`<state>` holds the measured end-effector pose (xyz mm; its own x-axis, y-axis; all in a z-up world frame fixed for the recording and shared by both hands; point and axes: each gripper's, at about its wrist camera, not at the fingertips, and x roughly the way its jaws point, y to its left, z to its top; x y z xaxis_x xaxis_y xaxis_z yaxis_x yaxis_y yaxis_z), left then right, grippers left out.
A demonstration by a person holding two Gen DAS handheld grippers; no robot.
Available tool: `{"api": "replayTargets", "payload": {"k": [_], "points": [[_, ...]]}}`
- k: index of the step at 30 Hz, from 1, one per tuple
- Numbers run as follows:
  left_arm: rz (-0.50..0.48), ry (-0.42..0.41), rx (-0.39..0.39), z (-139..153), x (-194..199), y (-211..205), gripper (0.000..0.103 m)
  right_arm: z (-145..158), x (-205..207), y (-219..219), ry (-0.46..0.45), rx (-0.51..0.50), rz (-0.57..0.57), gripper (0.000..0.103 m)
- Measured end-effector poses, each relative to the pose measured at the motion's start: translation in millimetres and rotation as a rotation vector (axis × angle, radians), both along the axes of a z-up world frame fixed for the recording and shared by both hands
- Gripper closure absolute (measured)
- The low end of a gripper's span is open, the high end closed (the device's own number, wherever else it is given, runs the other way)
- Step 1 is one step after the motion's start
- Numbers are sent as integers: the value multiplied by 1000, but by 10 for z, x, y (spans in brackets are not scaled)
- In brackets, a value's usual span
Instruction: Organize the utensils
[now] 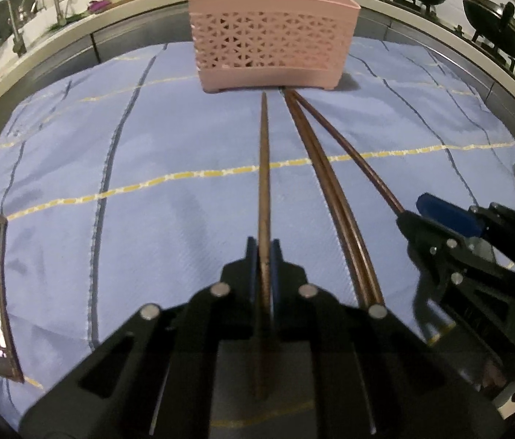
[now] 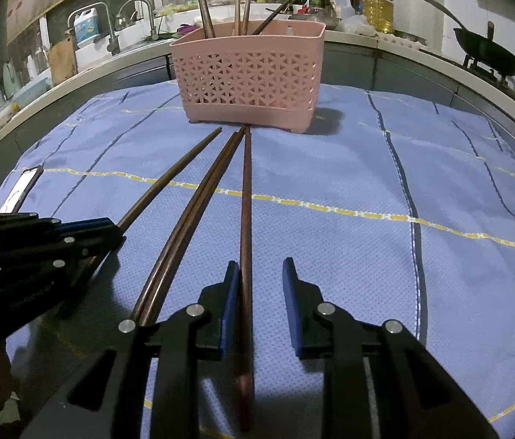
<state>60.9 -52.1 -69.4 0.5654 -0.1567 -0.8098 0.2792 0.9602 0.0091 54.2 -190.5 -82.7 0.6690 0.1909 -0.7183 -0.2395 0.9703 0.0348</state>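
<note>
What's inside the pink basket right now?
Several brown chopsticks stand up out of the pink basket, leaning different ways. Their lower ends and the basket's bottom are hidden behind its wall.

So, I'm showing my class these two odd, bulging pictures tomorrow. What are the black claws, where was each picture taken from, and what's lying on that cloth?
A person holds a two-finger gripper in each hand, each with a wide-angle camera looking along its fingers.

Left-hand view: the left gripper is shut on one brown chopstick.

Right-hand view: the right gripper is open around another chopstick, not yet pinching it.

Two more chopsticks lie together between them on the blue checked cloth. Behind stands a pink utensil basket already holding several chopsticks.
</note>
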Motion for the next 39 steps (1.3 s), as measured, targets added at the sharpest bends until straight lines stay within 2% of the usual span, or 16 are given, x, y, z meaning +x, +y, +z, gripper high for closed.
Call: {"api": "replayTargets", "payload": {"k": [3,6,7,12,21,39], "points": [[-3,-10,-2,-4,-13,4,96,-2,2,1,1,-3,-6,79],[-6,-13,-11,-12,-14,28,96,3,19,-45,11,23,-37,95],[-7,-12,-17,-11,-16,42,96,5,29,-96,17,42,-64,95],[2,-6,-32,-11,-40,110,96,10,30,-279,48,88,-130,96],[4,-9,-26,-17,-90,127,96,8,-217,-123,78,55,-71,96],[1,-15,-24,-20,-98,125,96,5,-184,-116,86,70,-77,96]]}}
